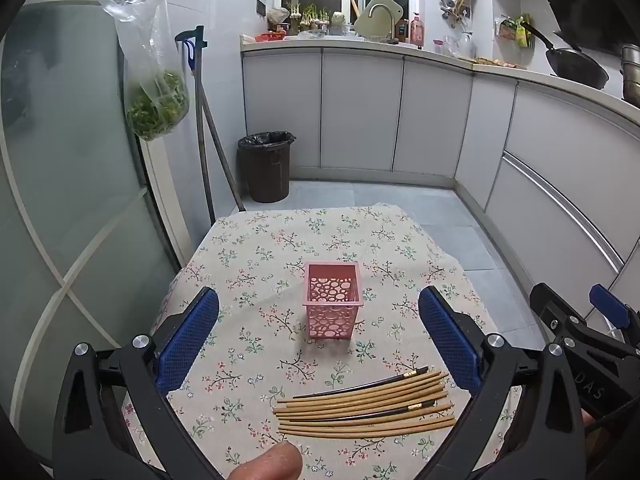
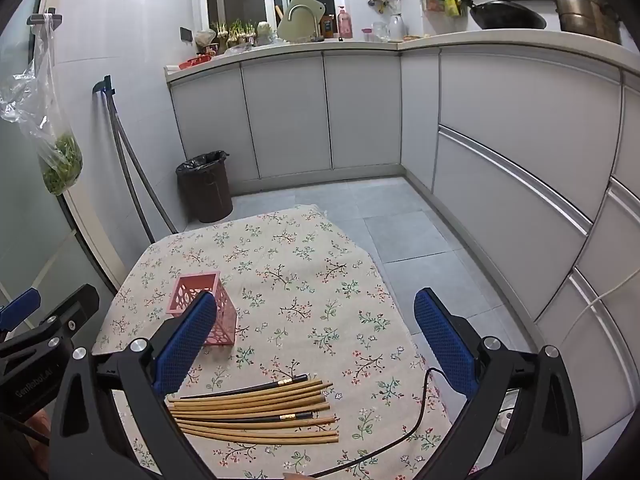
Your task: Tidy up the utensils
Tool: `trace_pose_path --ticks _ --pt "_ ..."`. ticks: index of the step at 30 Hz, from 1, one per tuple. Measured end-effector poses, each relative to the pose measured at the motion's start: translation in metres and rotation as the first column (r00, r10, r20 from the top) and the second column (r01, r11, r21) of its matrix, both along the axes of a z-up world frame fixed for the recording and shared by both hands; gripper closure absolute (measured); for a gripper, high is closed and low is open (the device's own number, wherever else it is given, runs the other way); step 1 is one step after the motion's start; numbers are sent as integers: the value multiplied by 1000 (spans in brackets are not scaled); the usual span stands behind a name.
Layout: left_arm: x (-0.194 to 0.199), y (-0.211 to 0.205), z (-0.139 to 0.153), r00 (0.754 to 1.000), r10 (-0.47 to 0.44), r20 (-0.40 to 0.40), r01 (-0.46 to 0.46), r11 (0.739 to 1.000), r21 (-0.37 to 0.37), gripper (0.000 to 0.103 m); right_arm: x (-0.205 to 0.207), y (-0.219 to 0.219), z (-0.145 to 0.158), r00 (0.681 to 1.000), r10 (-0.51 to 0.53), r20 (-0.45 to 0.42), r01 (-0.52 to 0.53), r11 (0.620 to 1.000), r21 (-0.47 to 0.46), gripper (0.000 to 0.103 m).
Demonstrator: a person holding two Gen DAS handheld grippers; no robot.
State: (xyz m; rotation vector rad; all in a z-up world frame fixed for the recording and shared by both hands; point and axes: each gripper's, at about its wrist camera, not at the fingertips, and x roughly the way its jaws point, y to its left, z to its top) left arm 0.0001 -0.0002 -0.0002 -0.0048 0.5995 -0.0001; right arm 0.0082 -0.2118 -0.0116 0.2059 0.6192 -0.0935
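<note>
Between the wide-open left gripper point(image 1: 318, 338) fingers lie chopsticks point(image 1: 366, 410), untouched.

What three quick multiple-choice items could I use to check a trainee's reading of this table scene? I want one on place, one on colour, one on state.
1. Where do the chopsticks lie relative to the basket?
A. Inside it
B. On the tablecloth, nearer the camera than it
C. On the floor

2. What colour is the basket?
A. Pink
B. Green
C. White

3. How does the left gripper stand?
A. Shut on a chopstick
B. Shut on the basket
C. Open, holding nothing

Answers:
1. B: the bundle lies flat on the tablecloth in front of the basket, apart from it.
2. A: its perforated walls are pink in both views.
3. C: its blue pads stand wide apart with only cloth and the basket seen between them, nothing touched.
</note>
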Motion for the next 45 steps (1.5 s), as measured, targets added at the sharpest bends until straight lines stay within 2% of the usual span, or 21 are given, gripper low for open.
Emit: trace_pose_path --ticks 45 --pt "6 5 -6 1000 19 -14 -19 1000 7 7 1 0 -3 1000 4 -7 -4 1000 -1 7"
